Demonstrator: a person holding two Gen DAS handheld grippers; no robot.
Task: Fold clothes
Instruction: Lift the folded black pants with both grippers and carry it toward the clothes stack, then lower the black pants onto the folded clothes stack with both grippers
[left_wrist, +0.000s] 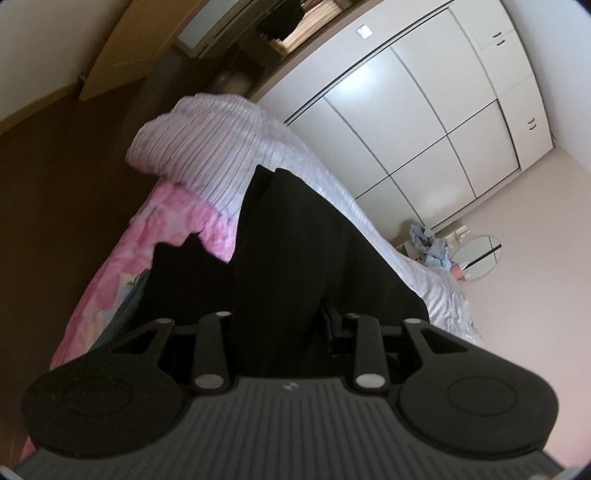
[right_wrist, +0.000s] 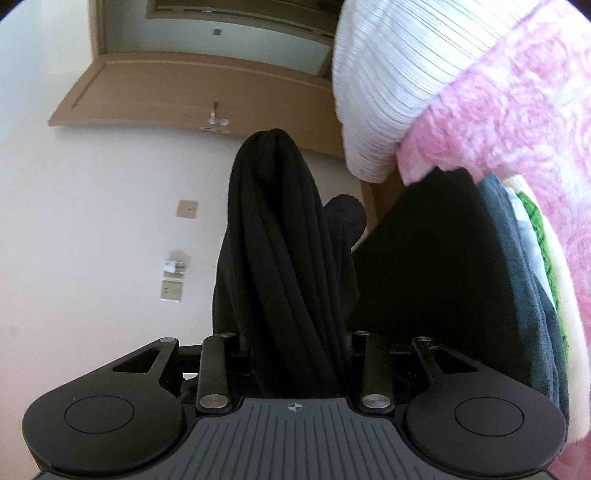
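Note:
A black garment (left_wrist: 295, 258) fills the middle of the left wrist view, stretched above the bed. My left gripper (left_wrist: 284, 325) is shut on its near edge, and the cloth hides the fingertips. In the right wrist view the same black garment (right_wrist: 288, 258) hangs in bunched folds straight ahead, and my right gripper (right_wrist: 295, 339) is shut on it; its fingertips are buried in the fabric. More black cloth (right_wrist: 424, 258) spreads flat to the right over the bed.
The bed has a pink flowery blanket (left_wrist: 122, 269) and a white striped quilt (left_wrist: 207, 147). White sliding wardrobe doors (left_wrist: 424, 122) stand behind it. A pile of grey, white and green clothes (right_wrist: 532, 266) lies on the blanket. A wooden door (right_wrist: 184, 92) and wall sockets (right_wrist: 171, 290) show.

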